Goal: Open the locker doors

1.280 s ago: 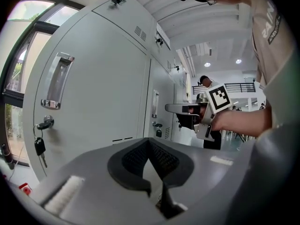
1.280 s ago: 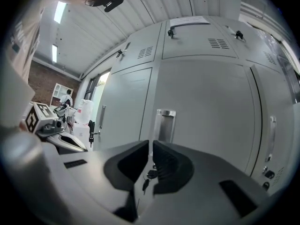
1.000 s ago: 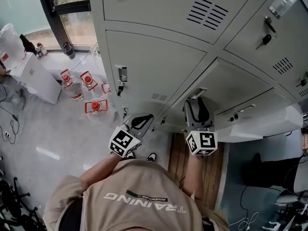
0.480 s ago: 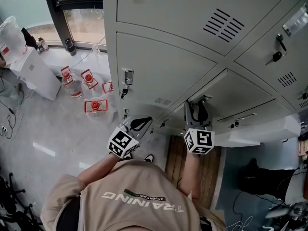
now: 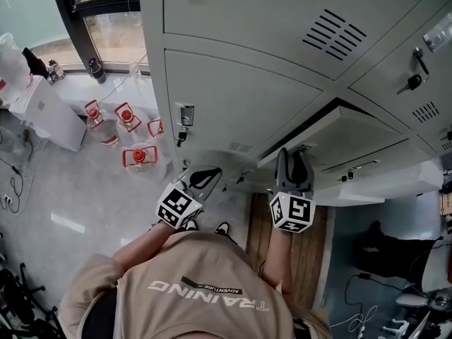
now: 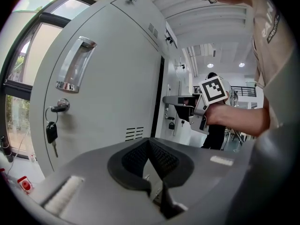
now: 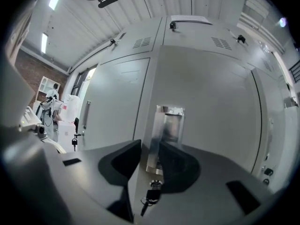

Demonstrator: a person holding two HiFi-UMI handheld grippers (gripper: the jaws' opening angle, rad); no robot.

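At the locker door (image 5: pixel 339 136), right gripper's (image 5: pixel 292 159) fingers (image 7: pixel 124 163) have just closed around its handle (image 7: pixel 168 128).

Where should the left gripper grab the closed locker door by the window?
Chrome pull handle above the key. It's a vertical bar standing proud of the door, so come straight on, jaws across its width. Left gripper is shut; open it first.

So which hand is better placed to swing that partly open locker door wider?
Right. On the right gripper, the jaws have just been closing around the handle of the ajar door; the left gripper is shut, empty, beside a closed door.
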